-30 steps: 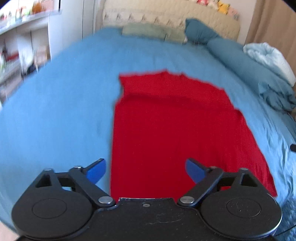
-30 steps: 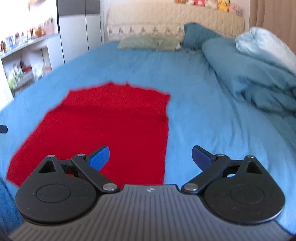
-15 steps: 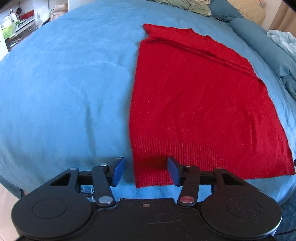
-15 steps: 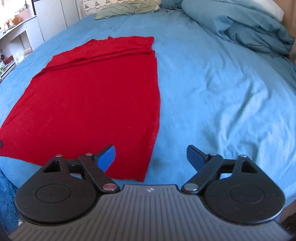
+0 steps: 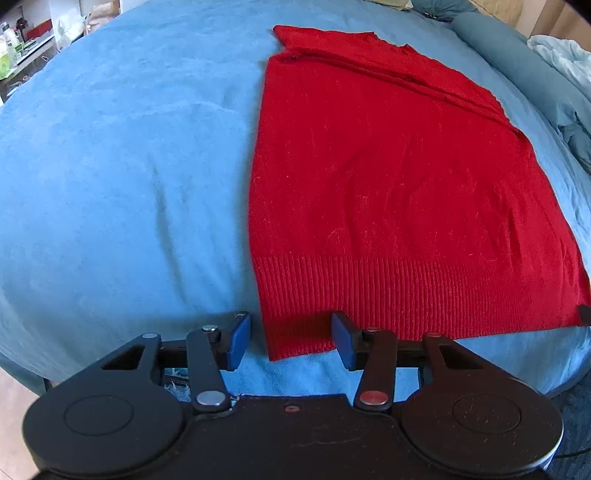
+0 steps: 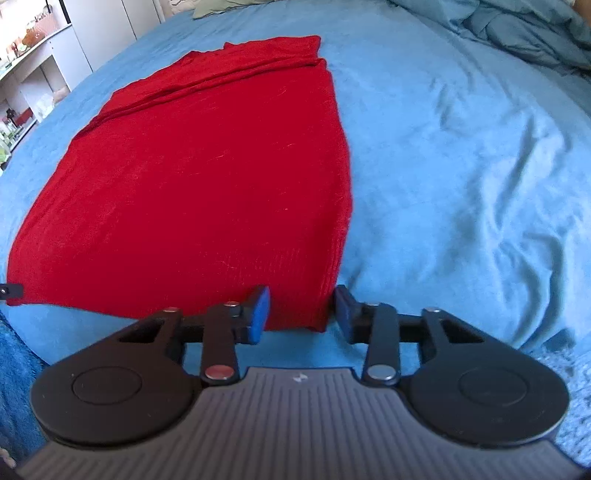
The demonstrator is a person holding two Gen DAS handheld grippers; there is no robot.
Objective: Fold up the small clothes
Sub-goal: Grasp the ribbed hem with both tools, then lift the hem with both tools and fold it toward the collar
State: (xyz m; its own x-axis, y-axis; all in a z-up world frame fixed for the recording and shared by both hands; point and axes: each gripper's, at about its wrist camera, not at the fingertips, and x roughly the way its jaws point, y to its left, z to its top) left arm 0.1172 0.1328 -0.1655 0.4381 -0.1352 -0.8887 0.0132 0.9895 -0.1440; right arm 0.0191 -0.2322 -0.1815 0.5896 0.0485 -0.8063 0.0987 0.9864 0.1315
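A red knitted garment (image 5: 388, 177) lies flat on the blue bed sheet (image 5: 129, 166), ribbed hem toward me; it also shows in the right wrist view (image 6: 207, 177). My left gripper (image 5: 290, 338) is open, its blue pads either side of the hem's near left corner. My right gripper (image 6: 301, 312) is open, its pads straddling the hem's near right corner. Neither pair of pads has closed on the cloth. The tip of the other gripper shows at the frame edge in each view.
A rumpled blue duvet (image 6: 524, 33) and a long blue bolster (image 5: 517, 66) lie at the far right of the bed. White shelves (image 6: 40, 70) with small items stand at the left. The bed's front edge is just below the grippers.
Both grippers have dropped and moved in to the hem's near corners. Their jaws have narrowed from wide open, the right one most in the last half second.
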